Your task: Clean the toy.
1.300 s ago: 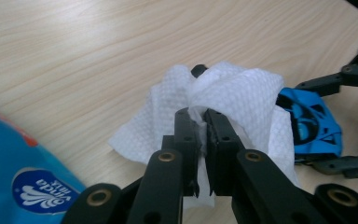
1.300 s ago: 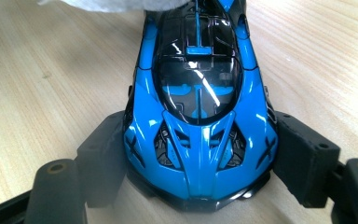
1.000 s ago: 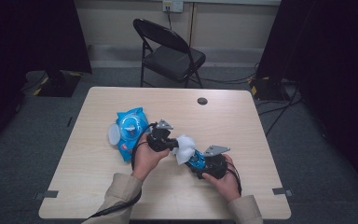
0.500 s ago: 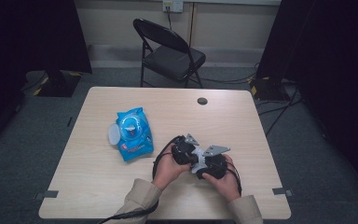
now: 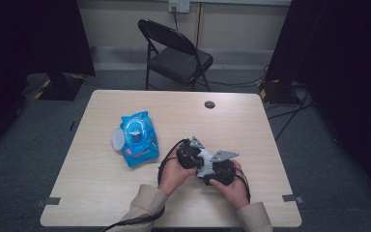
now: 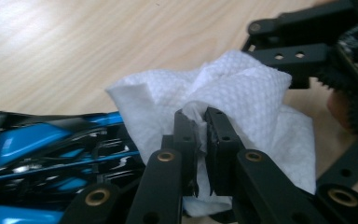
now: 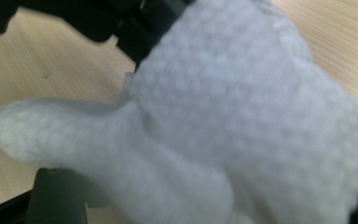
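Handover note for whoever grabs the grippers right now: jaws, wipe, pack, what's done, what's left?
Left gripper: jaws shut on the white wipe.
Right gripper: close against the left one at the table's near edge; its jaws are hidden by the wipe.
Blue wipes pack: flat on the table to the left, lid flipped open.
Done: one wipe is out of the pack.
Left: probably use the wipe, then close the lid.

Setting: recording lab / studio space, not a home.

One light wood-grain table point(image 5: 125, 212) is standing alone on grey carpet point(image 5: 24, 159); black curtains point(image 5: 34, 34) are hanging at both sides, cables point(image 5: 290, 111) are trailing across the floor toward a wall socket point(image 5: 179, 6), and a lone black folding chair point(image 5: 176, 55) is sitting behind the table, with tape marks point(image 5: 48, 201) showing by its corners.
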`<state>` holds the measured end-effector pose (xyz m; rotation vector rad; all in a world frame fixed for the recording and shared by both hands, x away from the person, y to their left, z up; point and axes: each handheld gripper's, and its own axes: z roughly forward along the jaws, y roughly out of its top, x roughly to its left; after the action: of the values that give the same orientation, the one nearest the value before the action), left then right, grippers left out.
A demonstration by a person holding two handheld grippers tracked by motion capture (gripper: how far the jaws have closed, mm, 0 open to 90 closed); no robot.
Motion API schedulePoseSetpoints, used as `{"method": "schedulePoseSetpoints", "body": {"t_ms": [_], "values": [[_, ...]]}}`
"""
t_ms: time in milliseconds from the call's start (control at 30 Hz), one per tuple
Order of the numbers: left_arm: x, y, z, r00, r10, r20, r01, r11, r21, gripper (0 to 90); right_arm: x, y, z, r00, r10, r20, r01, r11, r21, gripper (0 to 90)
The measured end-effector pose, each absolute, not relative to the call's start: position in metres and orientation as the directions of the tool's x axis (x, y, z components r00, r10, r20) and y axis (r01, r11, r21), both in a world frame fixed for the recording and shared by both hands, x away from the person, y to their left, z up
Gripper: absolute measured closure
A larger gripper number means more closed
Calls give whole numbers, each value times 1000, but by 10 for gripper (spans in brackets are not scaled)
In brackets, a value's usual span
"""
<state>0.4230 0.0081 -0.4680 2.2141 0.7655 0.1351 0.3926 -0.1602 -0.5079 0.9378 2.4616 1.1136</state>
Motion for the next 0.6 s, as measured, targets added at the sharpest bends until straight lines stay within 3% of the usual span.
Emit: {"method": "schedulePoseSetpoints", "body": {"t_ms": [600], "values": [[427, 16, -466, 795, 583, -169, 504, -479, 719, 849, 393, -160, -508, -750, 662, 11, 445, 492, 748, 260]]}}
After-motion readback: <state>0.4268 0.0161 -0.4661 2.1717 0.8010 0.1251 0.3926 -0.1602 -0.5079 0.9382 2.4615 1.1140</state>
